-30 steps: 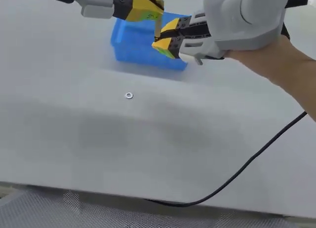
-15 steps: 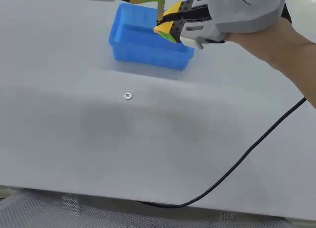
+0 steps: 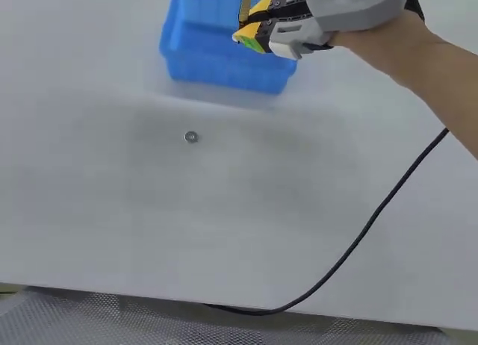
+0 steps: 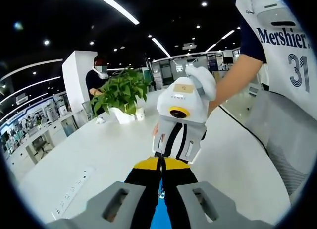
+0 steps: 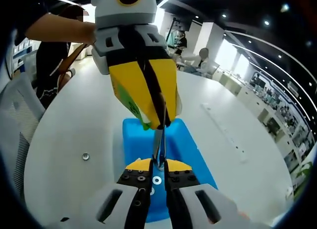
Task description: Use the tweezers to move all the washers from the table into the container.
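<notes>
Pale grey table (image 3: 112,210), blue container (image 3: 216,57) at far side, lone washer (image 3: 191,137) nearer, black cable (image 3: 358,244) trailing right.

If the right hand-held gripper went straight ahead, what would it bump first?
Probably the left hand-held gripper, just past the tweezers at its tips; depth is unclear.

On the pale flat table (image 3: 112,210), one small round metal washer (image 3: 191,137) lies before the blue rectangular plastic container (image 3: 216,57), well apart. Another small metal washer (image 5: 157,180) lies inside the container. Above the container, thin metal tweezers (image 5: 159,140) run from the left gripper (image 5: 158,125) to the right gripper (image 5: 158,165). A black cable (image 3: 358,240) crosses the table right of the container.
</notes>
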Motion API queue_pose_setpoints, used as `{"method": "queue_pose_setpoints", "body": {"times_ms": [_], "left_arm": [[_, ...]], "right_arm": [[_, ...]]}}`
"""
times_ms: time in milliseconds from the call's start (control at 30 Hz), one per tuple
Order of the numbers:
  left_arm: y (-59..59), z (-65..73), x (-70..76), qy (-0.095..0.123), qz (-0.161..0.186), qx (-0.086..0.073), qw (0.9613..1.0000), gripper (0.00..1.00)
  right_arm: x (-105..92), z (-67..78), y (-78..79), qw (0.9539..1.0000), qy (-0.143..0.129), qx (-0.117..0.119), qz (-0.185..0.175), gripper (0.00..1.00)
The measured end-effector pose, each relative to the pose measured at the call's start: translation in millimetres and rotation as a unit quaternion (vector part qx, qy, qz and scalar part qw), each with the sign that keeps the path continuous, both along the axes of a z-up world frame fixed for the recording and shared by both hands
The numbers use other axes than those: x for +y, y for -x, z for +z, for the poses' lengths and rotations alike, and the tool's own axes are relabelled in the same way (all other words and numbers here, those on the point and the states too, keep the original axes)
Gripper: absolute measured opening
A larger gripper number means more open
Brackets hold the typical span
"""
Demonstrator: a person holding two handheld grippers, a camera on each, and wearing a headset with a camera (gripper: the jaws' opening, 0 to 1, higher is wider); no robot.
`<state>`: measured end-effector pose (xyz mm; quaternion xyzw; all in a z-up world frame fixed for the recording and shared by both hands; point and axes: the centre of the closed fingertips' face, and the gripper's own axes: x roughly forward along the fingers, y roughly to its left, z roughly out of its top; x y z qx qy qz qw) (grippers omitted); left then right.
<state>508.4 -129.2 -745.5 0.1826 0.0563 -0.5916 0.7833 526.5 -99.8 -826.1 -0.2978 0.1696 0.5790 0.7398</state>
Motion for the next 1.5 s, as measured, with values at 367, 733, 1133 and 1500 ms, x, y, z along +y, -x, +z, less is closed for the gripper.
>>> {"method": "queue_pose_setpoints", "body": {"times_ms": [367, 733, 1133, 1500], "left_arm": [[0.4, -7.1, 7.9, 0.002, 0.012, 0.009, 0.9999, 0.04], [8.8, 8.4, 9.5, 0.005, 0.023, -0.007, 0.9997, 0.04], [34.8, 35.0, 12.5, 0.000, 0.030, -0.032, 0.9990, 0.04], [70.5, 37.0, 19.8, 0.005, 0.037, -0.026, 0.9990, 0.04]], "right_arm": [[1.6, -3.2, 1.8, 0.9999, -0.008, 0.009, -0.002, 0.11], [4.0, 18.0, 8.3, 0.9996, -0.025, -0.003, -0.014, 0.14], [12.7, 50.7, 26.2, 0.9986, -0.041, -0.032, -0.003, 0.15], [11.7, 54.4, 60.9, 0.9987, -0.034, -0.034, 0.015, 0.15]]}}
